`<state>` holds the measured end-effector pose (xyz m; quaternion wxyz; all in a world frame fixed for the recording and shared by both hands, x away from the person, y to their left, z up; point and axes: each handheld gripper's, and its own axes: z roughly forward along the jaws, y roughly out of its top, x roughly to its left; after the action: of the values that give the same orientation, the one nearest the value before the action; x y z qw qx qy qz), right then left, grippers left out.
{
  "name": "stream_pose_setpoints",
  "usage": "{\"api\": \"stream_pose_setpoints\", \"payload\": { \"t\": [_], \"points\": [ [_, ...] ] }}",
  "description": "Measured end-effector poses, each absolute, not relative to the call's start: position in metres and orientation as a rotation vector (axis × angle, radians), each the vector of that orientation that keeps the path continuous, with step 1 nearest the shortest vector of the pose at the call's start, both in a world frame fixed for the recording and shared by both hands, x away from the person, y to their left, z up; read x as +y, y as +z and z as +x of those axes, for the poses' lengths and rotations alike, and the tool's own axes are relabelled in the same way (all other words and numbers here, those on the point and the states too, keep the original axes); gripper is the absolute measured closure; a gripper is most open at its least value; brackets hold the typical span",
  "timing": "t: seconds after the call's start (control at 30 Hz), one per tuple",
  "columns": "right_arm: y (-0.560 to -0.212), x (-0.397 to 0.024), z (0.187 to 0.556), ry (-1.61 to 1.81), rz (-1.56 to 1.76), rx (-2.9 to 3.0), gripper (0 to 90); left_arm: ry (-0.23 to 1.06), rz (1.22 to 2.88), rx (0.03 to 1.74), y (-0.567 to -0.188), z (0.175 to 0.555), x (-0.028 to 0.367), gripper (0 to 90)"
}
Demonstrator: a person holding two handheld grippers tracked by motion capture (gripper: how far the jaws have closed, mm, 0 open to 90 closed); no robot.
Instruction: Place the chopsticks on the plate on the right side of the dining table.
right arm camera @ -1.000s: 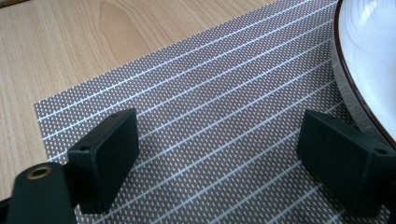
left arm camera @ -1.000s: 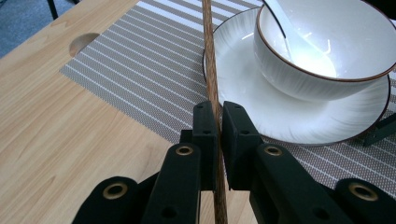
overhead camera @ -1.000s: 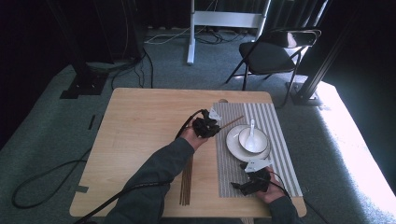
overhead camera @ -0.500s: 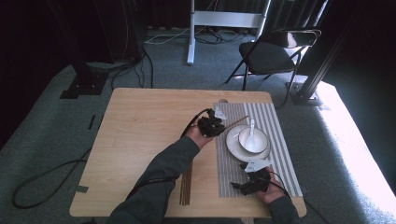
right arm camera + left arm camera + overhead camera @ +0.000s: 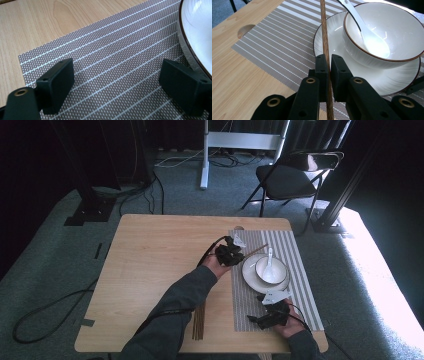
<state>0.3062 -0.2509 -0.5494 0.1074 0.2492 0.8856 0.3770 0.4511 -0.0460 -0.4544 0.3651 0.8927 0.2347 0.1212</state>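
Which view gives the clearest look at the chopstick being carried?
The left gripper view: the chopstick runs up between the left tool, clamped in its shut jaws, beside the plate. In the high view it is a thin brown sliver past that tool. The right gripper view looks at the placemat instead.

Dark grey sleeves cover both forearms; the black left tongs (image 5: 327,65) have blocky jaws with brass-ringed screw holes and trailing black cables.

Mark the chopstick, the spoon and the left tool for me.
chopstick (image 5: 325,37), left gripper view, mid-shaft.
spoon (image 5: 375,45), left gripper view, its scoop inside the bowl.
left tool (image 5: 328,67), left gripper view, between the tips clamping the chopstick.
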Motion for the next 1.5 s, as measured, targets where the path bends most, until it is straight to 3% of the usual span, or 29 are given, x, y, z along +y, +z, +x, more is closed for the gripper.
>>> {"api": "stream_pose_setpoints", "payload": {
  "t": [1.5],
  "points": [
    [-0.549,-0.251,0.306,1.108,0.730,2.606,12.4,0.262,2.313,0.626,-0.477,0.465,-0.088,84.8]
  ]
}}
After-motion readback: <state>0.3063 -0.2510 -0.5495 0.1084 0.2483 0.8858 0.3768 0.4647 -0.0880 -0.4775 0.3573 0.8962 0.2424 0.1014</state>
